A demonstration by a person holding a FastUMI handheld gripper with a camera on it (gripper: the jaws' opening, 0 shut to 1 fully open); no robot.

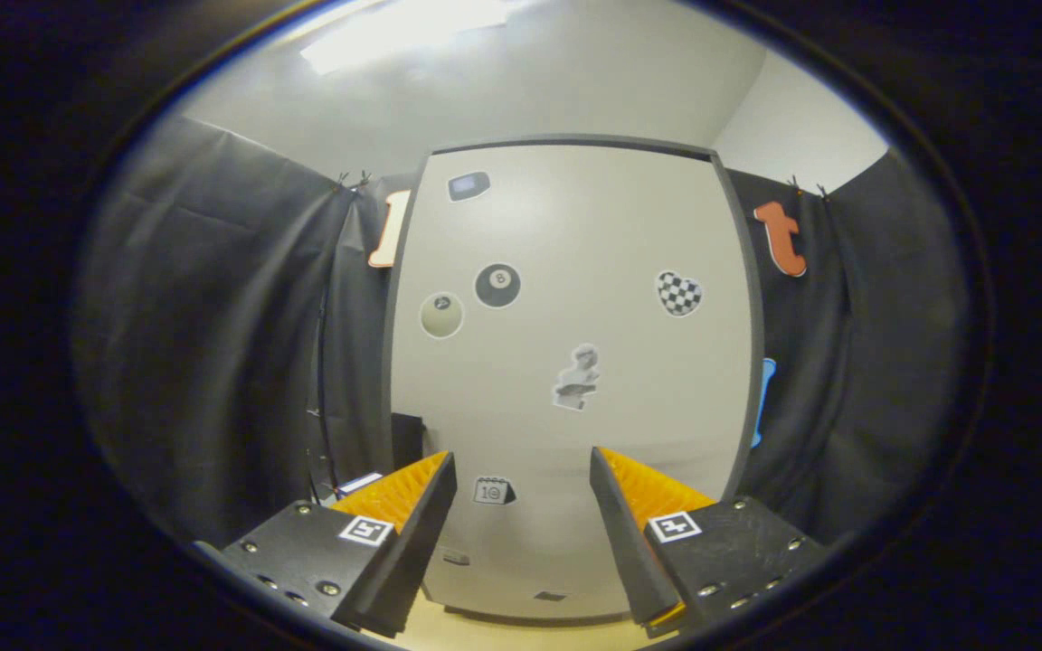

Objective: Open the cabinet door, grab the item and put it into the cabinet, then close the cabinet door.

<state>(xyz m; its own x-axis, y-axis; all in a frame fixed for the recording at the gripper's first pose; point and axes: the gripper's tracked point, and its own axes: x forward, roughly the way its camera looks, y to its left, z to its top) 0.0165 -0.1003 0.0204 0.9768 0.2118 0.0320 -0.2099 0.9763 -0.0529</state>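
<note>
The claw [523, 470] points level and square at the cabinet door [575, 380]. Its two fingers are spread wide with nothing between them; the door face shows through the gap.

The door is closed and stands just ahead of the fingertips, upright, within a dark frame. Stickers on the door:
- an eight-ball sticker [497, 285] at 11 o'clock from the door centre;
- a pale ball sticker [441, 315] just beside it, at 8 o'clock from the eight-ball;
- a checkered heart sticker [678, 293] at 2 o'clock from the door centre;
- a bust sticker [577, 377] near the centre;
- a calendar sticker [493, 491] at 6 o'clock, between the fingers, nearer the left finger.

A strip of worktop [521, 633] shows below the door, between the finger bases. The item to be stored cannot be located.
</note>
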